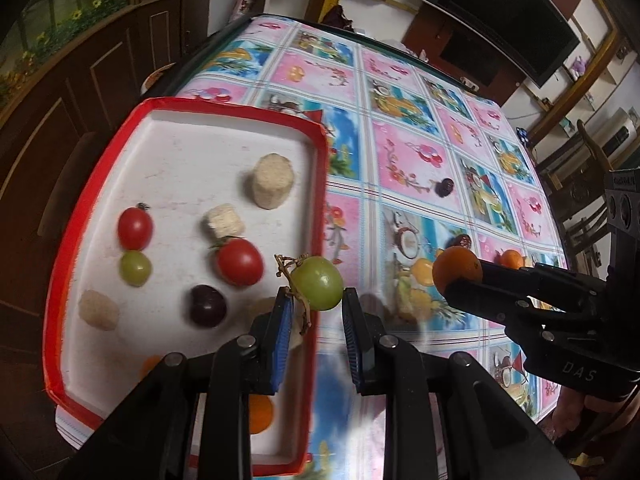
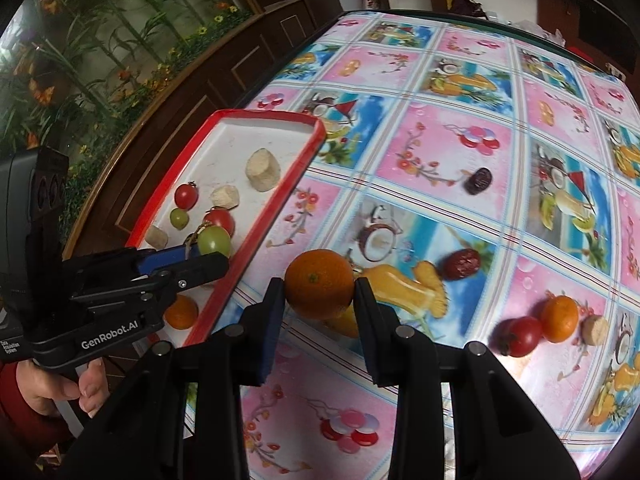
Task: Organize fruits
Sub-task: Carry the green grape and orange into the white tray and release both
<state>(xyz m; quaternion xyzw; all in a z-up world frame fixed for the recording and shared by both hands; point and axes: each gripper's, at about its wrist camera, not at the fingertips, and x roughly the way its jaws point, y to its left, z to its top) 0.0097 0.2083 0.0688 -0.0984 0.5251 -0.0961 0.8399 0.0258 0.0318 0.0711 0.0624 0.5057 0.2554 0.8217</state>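
The left hand-held gripper (image 1: 316, 312) has its blue pads apart, with a green grape (image 1: 317, 282) on a dry stem sitting at the fingertips over the right rim of the red-edged tray (image 1: 120, 152); whether the pads press on it I cannot tell (there is a visible gap on the left side). The right hand-held gripper (image 2: 319, 300) is clamped on a small orange (image 2: 319, 283), held above the bench (image 2: 440, 160) just right of the tray.

In the tray, nearest the left gripper, lie another orange (image 1: 260, 414), a dark grape (image 1: 207, 306) and a pale chunk (image 1: 98, 309). Beyond them sit a red tomato (image 1: 239, 261), a second green grape (image 1: 136, 267) touching a second tomato (image 1: 135, 227), a pale cube (image 1: 223, 220), and farthest a pale cylinder (image 1: 272, 179).

On the patterned cloth to the right lie a tomato (image 2: 522, 336), an orange (image 2: 559, 319) and a pale piece (image 2: 595, 330) close together, a red date (image 2: 461, 264) farther off, and a dark date (image 2: 478, 180) beyond.
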